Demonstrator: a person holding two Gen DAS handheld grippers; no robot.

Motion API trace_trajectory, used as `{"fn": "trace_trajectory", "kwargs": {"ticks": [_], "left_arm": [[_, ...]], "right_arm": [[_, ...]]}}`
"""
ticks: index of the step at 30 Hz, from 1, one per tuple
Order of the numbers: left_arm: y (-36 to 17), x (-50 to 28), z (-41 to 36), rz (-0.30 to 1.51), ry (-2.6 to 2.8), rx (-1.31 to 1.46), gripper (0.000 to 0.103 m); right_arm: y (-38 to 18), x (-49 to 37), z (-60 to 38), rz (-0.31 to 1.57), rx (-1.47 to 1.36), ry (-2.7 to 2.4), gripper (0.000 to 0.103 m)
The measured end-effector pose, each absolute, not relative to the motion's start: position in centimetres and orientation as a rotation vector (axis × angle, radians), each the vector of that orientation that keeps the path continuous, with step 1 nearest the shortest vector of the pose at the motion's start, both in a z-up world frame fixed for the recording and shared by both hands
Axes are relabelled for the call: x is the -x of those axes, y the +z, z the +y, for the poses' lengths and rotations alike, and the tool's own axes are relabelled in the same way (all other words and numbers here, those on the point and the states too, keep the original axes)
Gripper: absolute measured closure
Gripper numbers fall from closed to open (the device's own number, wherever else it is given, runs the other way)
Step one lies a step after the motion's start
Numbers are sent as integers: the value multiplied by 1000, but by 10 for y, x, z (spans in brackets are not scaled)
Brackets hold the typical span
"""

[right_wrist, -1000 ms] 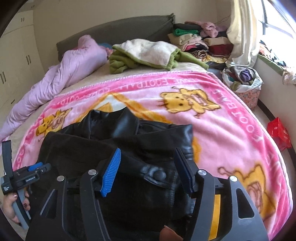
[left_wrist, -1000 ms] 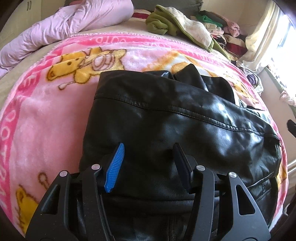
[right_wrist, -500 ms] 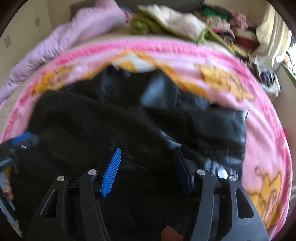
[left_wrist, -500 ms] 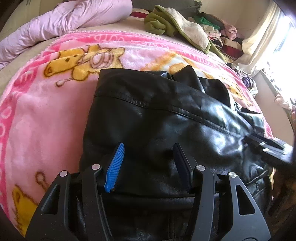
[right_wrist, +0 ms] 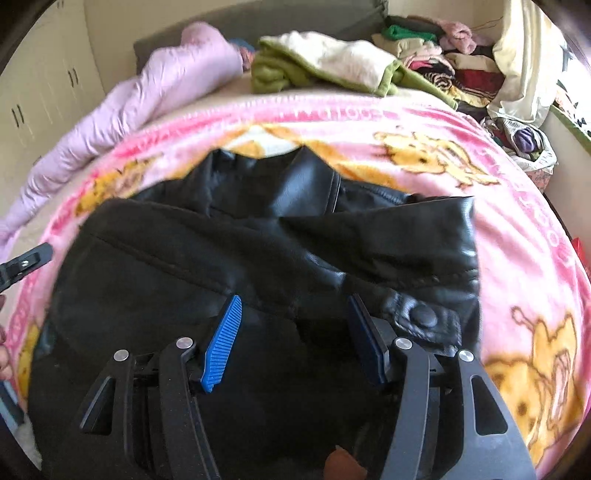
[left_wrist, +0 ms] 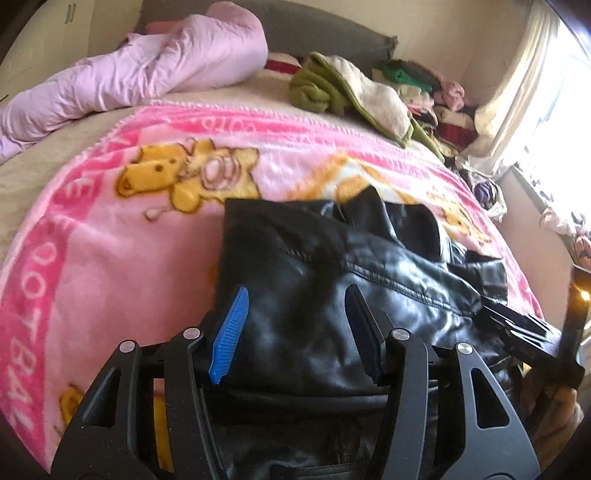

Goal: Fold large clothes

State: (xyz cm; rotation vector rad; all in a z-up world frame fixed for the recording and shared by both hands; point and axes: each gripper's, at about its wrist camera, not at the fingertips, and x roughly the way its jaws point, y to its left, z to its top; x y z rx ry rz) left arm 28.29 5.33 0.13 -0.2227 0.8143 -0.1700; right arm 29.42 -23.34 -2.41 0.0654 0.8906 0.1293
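Left wrist view. A bed carries a pink cartoon-bear blanket (left_wrist: pixel 110 258); on it lies a black leather jacket (left_wrist: pixel 332 295), partly folded, collar toward the headboard (left_wrist: pixel 325 33). A lilac quilt (left_wrist: pixel 140 74) lies bunched at the far left, and a green-and-cream fleece (left_wrist: pixel 351 92) lies beside a stack of folded clothes (left_wrist: pixel 436 103). A pale curtain (left_wrist: pixel 517 85) hangs by a bright window at right. The left hand-held gripper (left_wrist: pixel 295 325) stands with jaws apart over the jacket's near part, nothing between them. The right hand-held gripper (left_wrist: pixel 524 332) enters at the right edge, at the jacket's side.

Right wrist view. The right hand-held gripper (right_wrist: pixel 293 332) is likewise spread wide above the jacket (right_wrist: pixel 221 258), gripping nothing. Only here appear the jacket's snap-button tab (right_wrist: pixel 424 317), just right of the right finger, cream cupboard doors (right_wrist: pixel 44 92) on the left wall, and a basket of clothes (right_wrist: pixel 528 144) beyond the blanket (right_wrist: pixel 517 240). The left hand-held gripper (right_wrist: pixel 22 264) shows at the left edge; its jaw state cannot be told from this view.
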Motion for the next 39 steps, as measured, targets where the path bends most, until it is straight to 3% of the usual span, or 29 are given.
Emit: {"fn": "trace_trajectory", "kwargs": {"ticks": [1, 4, 6, 8, 10, 20, 27, 39], "left_arm": [[2, -282, 54, 812, -165, 222, 51], [0, -281, 51, 838, -161, 200, 51], [-4, -279, 46, 863, -152, 172, 63], [-8, -275, 41, 885, -168, 162, 89], [-14, -272, 34, 915, -195, 166, 96], [-47, -262, -3, 1010, -178, 47, 96], [-49, -265, 6, 1007, -211, 117, 96], [-20, -259, 24, 922, -168, 107, 91]], "right_arm": [[-21, -290, -234, 883, -71, 133, 45], [-14, -275, -236, 864, -74, 153, 45], [-11, -265, -234, 860, -69, 170, 45], [-9, -255, -230, 860, -64, 193, 45], [-9, -247, -228, 867, -73, 216, 45], [-32, -239, -217, 990, -31, 196, 45], [-58, -239, -219, 1025, -53, 168, 45], [23, -265, -207, 824, -93, 253, 45]]}}
